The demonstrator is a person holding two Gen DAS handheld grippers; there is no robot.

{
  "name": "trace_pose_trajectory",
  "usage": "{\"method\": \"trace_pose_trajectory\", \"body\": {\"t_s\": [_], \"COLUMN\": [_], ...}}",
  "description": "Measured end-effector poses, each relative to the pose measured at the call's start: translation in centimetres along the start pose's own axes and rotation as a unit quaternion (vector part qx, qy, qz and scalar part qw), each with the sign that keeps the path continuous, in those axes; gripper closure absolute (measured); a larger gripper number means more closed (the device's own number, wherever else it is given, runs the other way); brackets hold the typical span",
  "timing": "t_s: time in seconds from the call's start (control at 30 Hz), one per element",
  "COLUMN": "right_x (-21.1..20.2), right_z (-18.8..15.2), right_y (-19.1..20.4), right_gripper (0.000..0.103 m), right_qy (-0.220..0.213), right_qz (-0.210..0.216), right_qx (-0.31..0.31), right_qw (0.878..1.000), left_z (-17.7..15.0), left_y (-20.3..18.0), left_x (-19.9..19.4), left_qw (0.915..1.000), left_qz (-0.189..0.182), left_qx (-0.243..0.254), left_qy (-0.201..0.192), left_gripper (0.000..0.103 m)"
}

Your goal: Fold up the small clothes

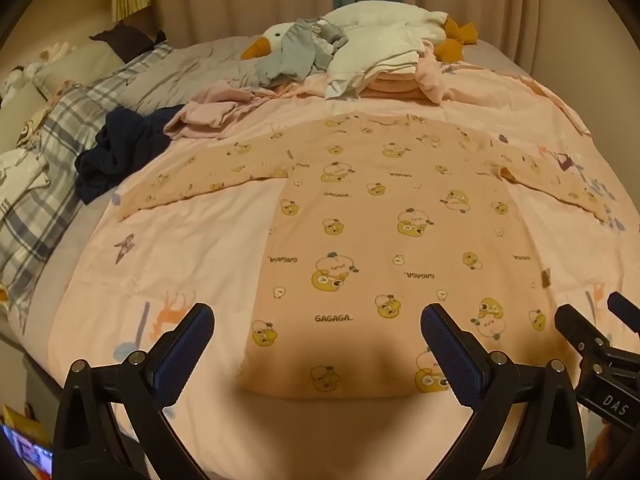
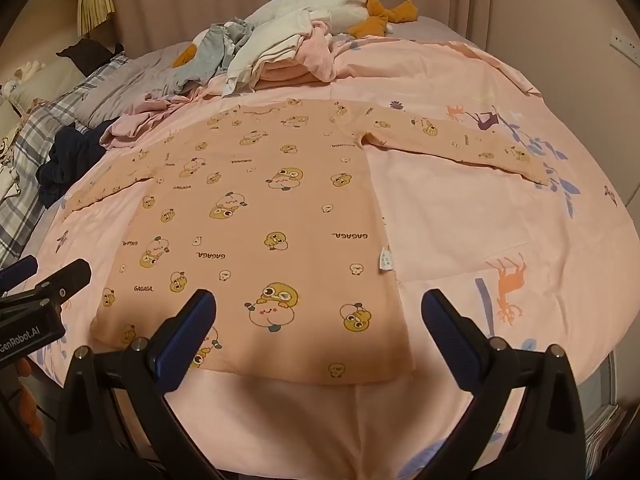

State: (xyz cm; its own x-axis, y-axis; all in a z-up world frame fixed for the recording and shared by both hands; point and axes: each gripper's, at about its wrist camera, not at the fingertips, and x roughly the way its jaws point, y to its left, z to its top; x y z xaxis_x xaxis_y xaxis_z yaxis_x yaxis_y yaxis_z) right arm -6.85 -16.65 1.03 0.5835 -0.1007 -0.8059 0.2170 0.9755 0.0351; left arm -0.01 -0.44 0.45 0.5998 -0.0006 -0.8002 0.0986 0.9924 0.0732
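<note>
I have the long-sleeved shirt [image 1: 384,240] spread flat on the bed's quilt [image 1: 192,240], sleeves out to both sides, hem nearest me. My left hand-held gripper [image 1: 318,334] and right hand-held gripper [image 2: 320,320] hover over the hem, both spread wide and empty. It looks thin, limp and light; I'd pinch a sleeve cuff or hem corner.

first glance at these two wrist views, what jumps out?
A peach long-sleeved top printed with yellow cartoon characters lies spread flat, sleeves out to both sides, in the middle of a pink quilt. Both grippers, the left gripper and the right gripper, stand wide open over its near hem, holding nothing. At the far end of the bed sits a heap of unfolded clothes against a white goose plush.
</note>
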Motion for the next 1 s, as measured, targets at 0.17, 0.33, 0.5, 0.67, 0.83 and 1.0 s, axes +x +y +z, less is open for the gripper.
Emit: {"method": "trace_pose_trajectory", "body": {"t_s": [0.17,0.33,0.5,0.67,0.83,1.0], "right_x": [-0.08,0.13,0.13,0.09,-0.30,-0.26], "right_z": [-0.02,0.00,0.03,0.04,0.03,0.01], "right_y": [0.01,0.18,0.14,0.22,0.43,0.24], "right_gripper": [0.000,0.000,0.000,0.000,0.000,0.000], "right_qy": [0.001,0.002,0.002,0.003,0.002,0.003], "right_qz": [0.000,0.000,0.000,-0.001,-0.004,-0.004], "right_qx": [0.001,0.001,0.001,0.001,0.002,0.004], "right_qw": [1.000,1.000,1.000,1.000,1.000,1.000], "left_z": [0.04,0.04,0.01,0.03,0.11,0.29], "left_y": [0.00,-0.03,-0.08,-0.08,-0.19,-0.34], "left_x": [0.07,-0.01,0.00,0.02,0.01,-0.29], "left_qw": [1.0000,1.0000,1.0000,1.0000,1.0000,1.0000], "left_qz": [0.000,0.000,0.001,0.001,0.000,-0.003], "left_qx": [0.001,0.001,0.001,0.001,0.002,0.003], "left_qy": [0.000,0.000,-0.001,-0.001,0.001,-0.001], "left_gripper": [0.001,0.001,0.001,0.001,0.001,0.001]}}
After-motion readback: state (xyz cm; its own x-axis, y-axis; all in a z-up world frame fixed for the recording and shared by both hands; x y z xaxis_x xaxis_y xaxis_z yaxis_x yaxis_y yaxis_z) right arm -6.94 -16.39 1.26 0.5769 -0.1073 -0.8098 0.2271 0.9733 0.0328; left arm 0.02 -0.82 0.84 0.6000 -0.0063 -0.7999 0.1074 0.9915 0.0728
